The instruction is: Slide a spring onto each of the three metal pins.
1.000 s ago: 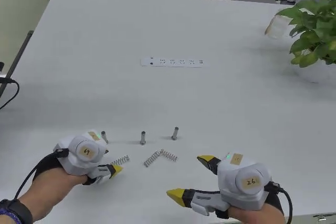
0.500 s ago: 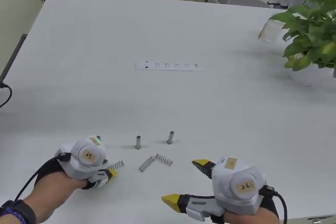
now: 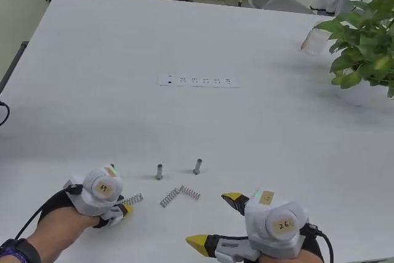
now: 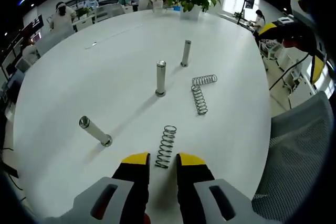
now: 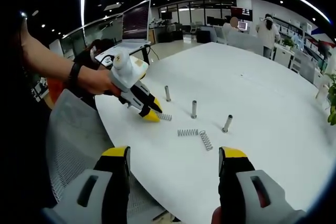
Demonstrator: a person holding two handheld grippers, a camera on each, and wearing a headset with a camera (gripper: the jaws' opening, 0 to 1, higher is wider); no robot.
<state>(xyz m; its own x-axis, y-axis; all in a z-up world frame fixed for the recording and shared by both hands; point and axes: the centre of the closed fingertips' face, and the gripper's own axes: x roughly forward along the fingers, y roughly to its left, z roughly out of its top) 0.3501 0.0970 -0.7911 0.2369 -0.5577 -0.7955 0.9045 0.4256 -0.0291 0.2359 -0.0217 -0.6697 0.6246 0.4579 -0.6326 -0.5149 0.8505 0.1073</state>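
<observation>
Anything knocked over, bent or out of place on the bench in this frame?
Nothing stands out. The three pins stand upright in a row, none yet carrying a spring. Two springs lie touching in a V. The third spring lies flat just ahead of the left gripper. None is visibly bent.

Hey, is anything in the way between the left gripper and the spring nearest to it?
Nothing visible is in the way. The nearest spring lies on the bare table straight ahead of the left gripper, and its near end reaches in between the yellow tips, which stand slightly apart.
</observation>
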